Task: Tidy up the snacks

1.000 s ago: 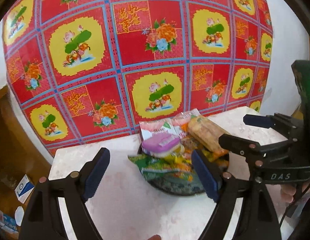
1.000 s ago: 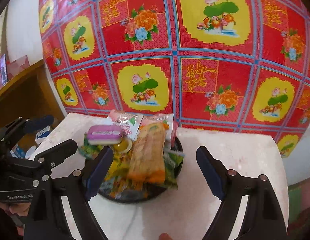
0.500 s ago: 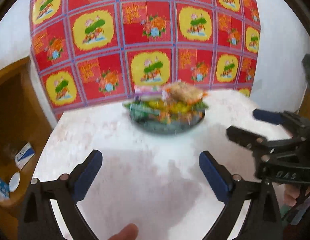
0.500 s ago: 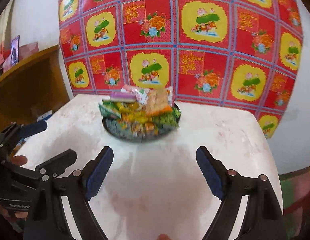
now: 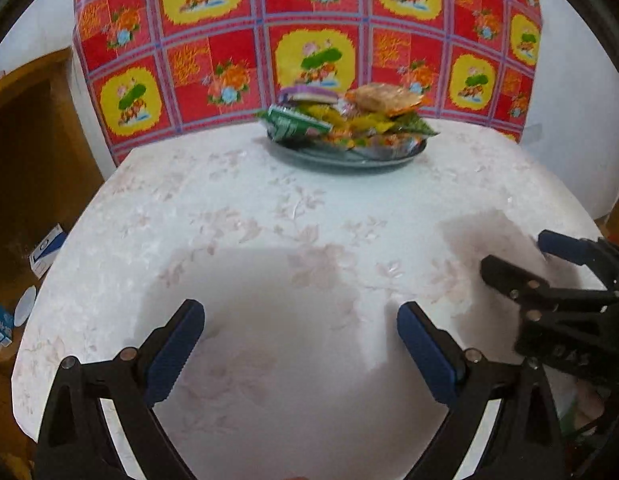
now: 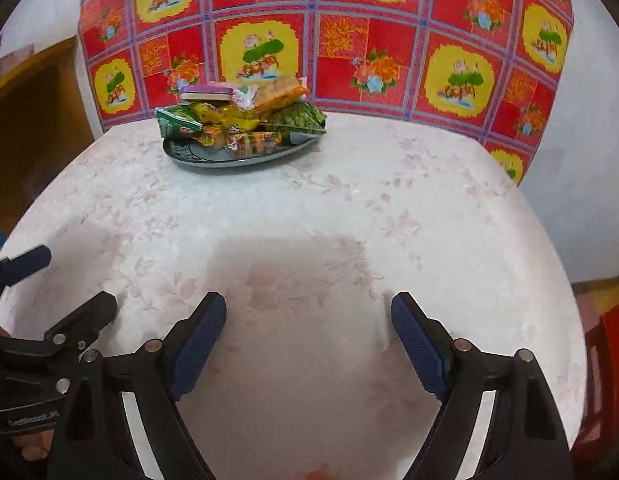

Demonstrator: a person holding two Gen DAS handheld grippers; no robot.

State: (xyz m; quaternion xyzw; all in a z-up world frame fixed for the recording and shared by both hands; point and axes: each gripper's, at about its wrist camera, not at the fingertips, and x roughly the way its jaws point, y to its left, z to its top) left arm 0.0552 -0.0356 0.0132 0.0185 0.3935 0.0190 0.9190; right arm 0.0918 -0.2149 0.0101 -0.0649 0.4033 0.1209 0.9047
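Crinkly foil snacks point(image 6: 239, 122) lay heaped on the dark plate point(image 6: 213, 157) at the table's point(image 5: 269, 240) far edge, well ahead of both tongs, left tongs point(image 5: 299, 346) and right tongs point(image 6: 308, 344) gaping empty, neither clearly nearer.

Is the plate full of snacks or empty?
Full. The plate at the far side of the table is heaped with snack packets, and a purple packet lies on top of the pile.
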